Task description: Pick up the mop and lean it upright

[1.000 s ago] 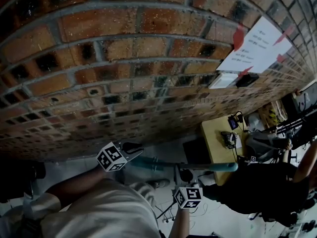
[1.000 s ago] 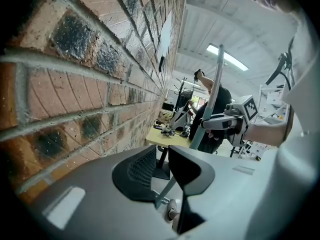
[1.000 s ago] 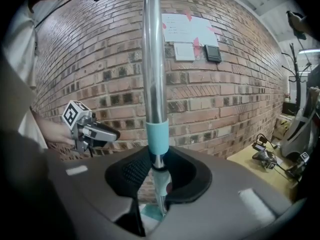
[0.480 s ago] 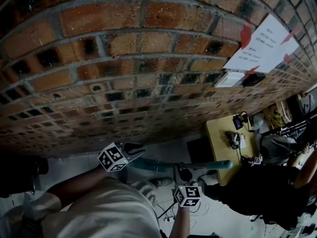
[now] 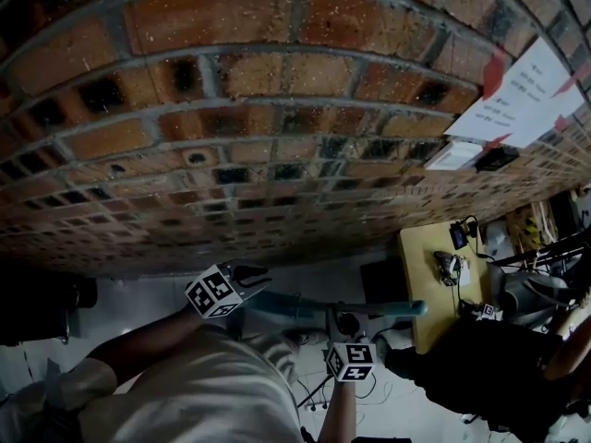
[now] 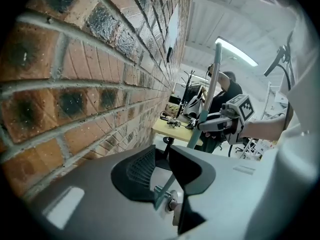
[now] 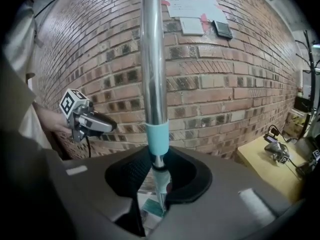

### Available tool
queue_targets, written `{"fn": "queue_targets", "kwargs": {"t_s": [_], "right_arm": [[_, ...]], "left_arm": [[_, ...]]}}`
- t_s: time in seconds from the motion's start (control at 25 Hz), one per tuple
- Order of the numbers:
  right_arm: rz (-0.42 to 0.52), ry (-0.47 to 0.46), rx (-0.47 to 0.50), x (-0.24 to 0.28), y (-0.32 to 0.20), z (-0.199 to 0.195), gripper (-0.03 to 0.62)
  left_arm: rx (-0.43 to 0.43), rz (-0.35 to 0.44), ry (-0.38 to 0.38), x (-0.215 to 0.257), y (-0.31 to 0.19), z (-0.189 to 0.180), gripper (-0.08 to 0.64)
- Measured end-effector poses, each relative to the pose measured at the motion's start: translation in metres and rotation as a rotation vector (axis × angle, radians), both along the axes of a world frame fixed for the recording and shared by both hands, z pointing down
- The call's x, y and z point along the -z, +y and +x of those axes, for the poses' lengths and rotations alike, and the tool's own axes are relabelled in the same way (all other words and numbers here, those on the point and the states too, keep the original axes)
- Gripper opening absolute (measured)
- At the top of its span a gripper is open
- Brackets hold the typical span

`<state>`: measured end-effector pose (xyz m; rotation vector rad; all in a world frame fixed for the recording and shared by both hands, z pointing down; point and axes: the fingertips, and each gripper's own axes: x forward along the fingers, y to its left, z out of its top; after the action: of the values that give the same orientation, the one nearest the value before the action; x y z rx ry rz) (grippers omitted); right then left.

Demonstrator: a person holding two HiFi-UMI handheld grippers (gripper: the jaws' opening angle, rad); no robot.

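The left gripper (image 5: 251, 276) is clenched on the mop (image 5: 392, 309) near the pole's left end; the pole passes between its jaws in the left gripper view, with the pads against it; the bare left forearm (image 5: 138, 344) reaches in from the lower left, out of a white sleeve, with the gripper pointing toward the brick wall (image 5: 277, 109) and tilted somewhat down. The right gripper (image 5: 340, 317) grips the same pole further right, its jaws closed on the thin metal part just below the teal sleeve; the right forearm (image 5: 340, 415) rises from the near edge, and this gripper is aimed at the wall too. The mop is held off the floor, just in front of the wall, its pole running left to right between the grippers; its head is not in view. A yellow table (image 5: 429, 284) stands at the far right.
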<state>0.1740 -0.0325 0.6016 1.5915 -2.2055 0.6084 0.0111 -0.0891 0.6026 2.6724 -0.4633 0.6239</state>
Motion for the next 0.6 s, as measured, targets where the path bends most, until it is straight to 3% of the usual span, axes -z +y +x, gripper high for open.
{"fn": "queue_targets", "kwargs": {"t_s": [0.6], "right_arm": [[-0.055,0.053,0.111,-0.058,-0.02,-0.018,0.103]], "left_arm": [[0.032,-0.017,-0.056,-0.026,0.007,-0.023,0.109]]}}
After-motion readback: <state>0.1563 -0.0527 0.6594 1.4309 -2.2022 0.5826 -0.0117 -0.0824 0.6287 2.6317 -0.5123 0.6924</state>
